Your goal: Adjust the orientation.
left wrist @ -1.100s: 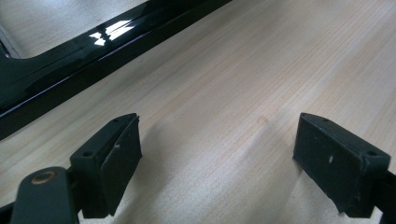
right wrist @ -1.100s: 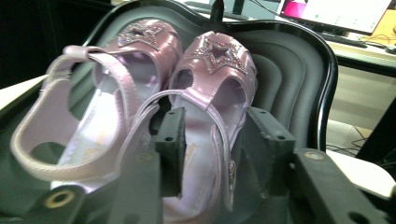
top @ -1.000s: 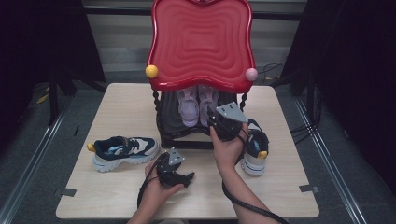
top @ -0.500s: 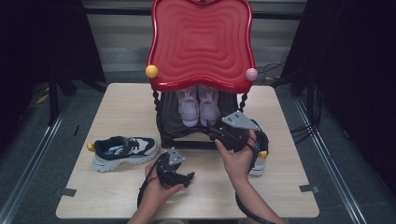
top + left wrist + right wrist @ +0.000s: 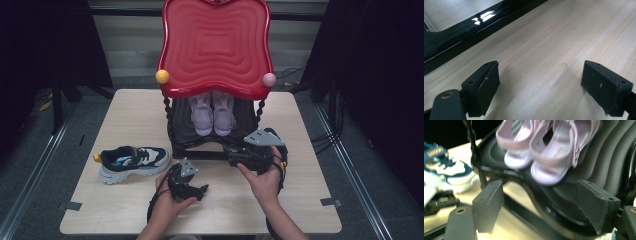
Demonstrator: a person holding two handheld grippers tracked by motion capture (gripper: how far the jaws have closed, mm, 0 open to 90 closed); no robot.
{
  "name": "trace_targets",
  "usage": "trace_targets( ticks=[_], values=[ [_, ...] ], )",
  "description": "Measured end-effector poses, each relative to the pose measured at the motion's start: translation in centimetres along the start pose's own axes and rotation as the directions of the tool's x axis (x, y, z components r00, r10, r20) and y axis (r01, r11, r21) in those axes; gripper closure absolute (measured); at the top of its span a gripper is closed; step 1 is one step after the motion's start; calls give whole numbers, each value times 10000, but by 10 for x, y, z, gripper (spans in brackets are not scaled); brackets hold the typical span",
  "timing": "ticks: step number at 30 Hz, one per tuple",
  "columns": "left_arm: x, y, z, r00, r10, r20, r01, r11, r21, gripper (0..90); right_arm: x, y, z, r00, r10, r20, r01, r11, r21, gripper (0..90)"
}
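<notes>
On the worktop (image 5: 125,120) stands a black rack (image 5: 200,147) with a red wavy top (image 5: 216,47), and a pair of lilac sandals (image 5: 213,111) sits on its lower shelf, toes toward the person. The right claw (image 5: 231,159) hangs low just in front of the rack's right front corner, pointing left along its base. Its jaws have just been opening and now stand wide with nothing between them. In the right gripper view the sandals (image 5: 549,152) lie just beyond and above the right claw (image 5: 540,205), resting on the ribbed black shelf (image 5: 599,167), with the rack's front rail crossing between the jaws. A dark shoe, mostly hidden behind the right hand (image 5: 262,182), lies at the worktop's right side, just beside that claw's body. The left claw (image 5: 202,190) rests near the worktop's front edge, pointing right, its jaws also spread wide and empty; the left gripper view shows bare wood between them and the rack's glossy black rail (image 5: 474,25) farther off. A navy-and-white sneaker (image 5: 132,162) lies on its sole left of the rack, just beyond the left hand (image 5: 167,202) and apart from both claws.
</notes>
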State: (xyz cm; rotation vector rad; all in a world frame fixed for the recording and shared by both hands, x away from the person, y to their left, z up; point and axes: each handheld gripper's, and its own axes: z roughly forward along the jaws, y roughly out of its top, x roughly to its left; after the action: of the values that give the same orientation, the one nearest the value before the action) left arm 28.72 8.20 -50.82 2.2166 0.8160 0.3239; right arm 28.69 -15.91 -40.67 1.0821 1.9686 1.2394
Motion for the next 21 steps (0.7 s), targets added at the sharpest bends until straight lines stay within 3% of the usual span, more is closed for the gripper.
trace_targets(
  ticks=[12, 21],
  values=[
    [0, 0, 0, 10000, 60, -2, -60, 10000, -8, 144, -3, -27, -8, 9997, 86, -239, -67, 9969, 785, 161],
    [0, 0, 0, 10000, 75, -17, -75, 10000, 3, 144, -4, -62, -15, 9960, 154, -880, -6, 9862, 1654, 142]
  ],
)
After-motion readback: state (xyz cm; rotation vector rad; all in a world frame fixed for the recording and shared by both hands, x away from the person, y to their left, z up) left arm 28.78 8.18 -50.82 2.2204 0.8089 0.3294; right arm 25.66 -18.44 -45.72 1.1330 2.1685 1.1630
